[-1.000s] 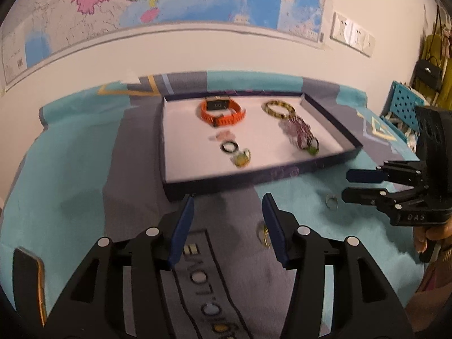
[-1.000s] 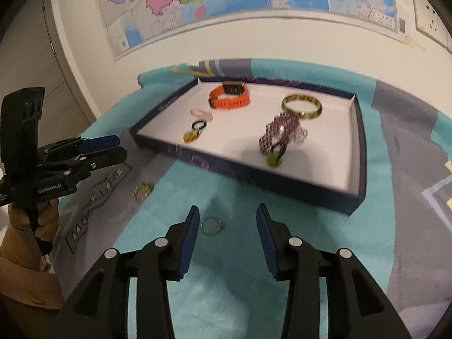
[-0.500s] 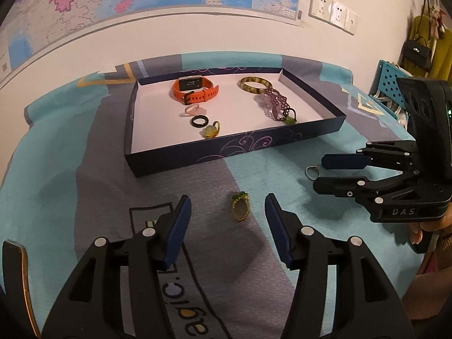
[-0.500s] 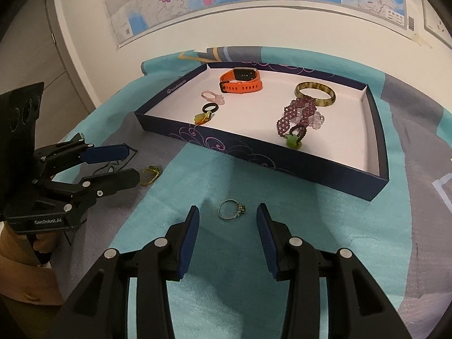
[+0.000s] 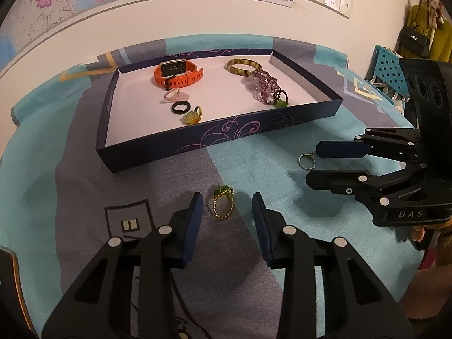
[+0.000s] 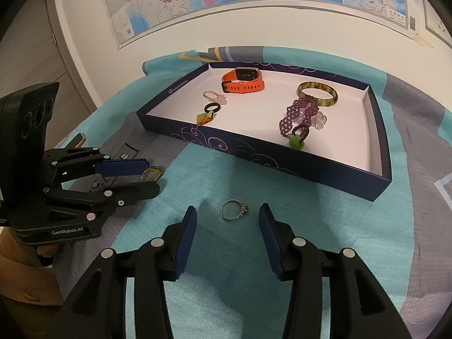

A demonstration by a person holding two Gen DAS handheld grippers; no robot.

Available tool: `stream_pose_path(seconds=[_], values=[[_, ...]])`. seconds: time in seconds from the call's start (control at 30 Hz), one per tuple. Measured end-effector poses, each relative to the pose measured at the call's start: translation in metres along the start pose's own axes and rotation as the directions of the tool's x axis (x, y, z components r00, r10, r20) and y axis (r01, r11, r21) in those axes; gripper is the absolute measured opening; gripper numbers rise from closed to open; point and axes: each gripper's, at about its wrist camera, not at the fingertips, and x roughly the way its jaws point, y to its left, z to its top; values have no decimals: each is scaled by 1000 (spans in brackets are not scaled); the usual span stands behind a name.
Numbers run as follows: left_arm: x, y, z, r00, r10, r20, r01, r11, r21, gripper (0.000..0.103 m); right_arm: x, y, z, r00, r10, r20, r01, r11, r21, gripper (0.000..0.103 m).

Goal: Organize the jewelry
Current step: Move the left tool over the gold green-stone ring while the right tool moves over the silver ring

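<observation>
A gold ring with green stones (image 5: 223, 204) lies on the cloth between the tips of my left gripper (image 5: 227, 201). Its jaws are closing, and the pads stand clear of the ring on both sides. A silver ring with a small stone (image 6: 234, 210) lies between the tips of my right gripper (image 6: 228, 212). Its jaws are opening and do not touch the ring. Beyond both stands the dark blue tray (image 5: 226, 138) with a white floor. It holds an orange watch (image 5: 178, 75), an amber bangle (image 5: 243, 66), a purple beaded bracelet (image 5: 265, 87) and three small rings.
A teal and grey cloth (image 6: 325, 226) covers the table. The two grippers sit side by side, about a hand's width apart. A wall with a map rises behind the tray. A blue perforated crate (image 5: 388, 67) and hanging bags are at the far right.
My left gripper moved forward and down until the gold ring lay between its tips, and its jaws narrowed. The right gripper's jaws widened slightly around the silver ring.
</observation>
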Motion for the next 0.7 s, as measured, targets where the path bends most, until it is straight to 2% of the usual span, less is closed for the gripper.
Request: stream_pose_path(seconds=[0.17, 0.3, 0.37, 0.5, 0.7], values=[[1, -1, 0, 1000, 17, -3, -17, 1000, 4, 25, 2, 4, 1, 1000, -17, -4, 17, 1000, -16, 45], [1, -2, 1, 1000, 23, -4, -22, 1000, 6, 21, 5, 12, 2, 998, -58, -13, 58, 997, -55, 45], [1, -2, 1, 1000, 22, -4, -22, 1000, 6, 19, 6, 13, 3, 997, -74, -14, 73, 995, -64, 43], [2, 0, 2, 1000, 11, -3, -11, 1000, -6, 13, 8, 11, 4, 995, -95, -14, 94, 994, -63, 32], [2, 1, 2, 1000, 7, -2, -7, 1000, -11, 12, 8, 13, 4, 993, -117, -12, 115, 990, -81, 26]])
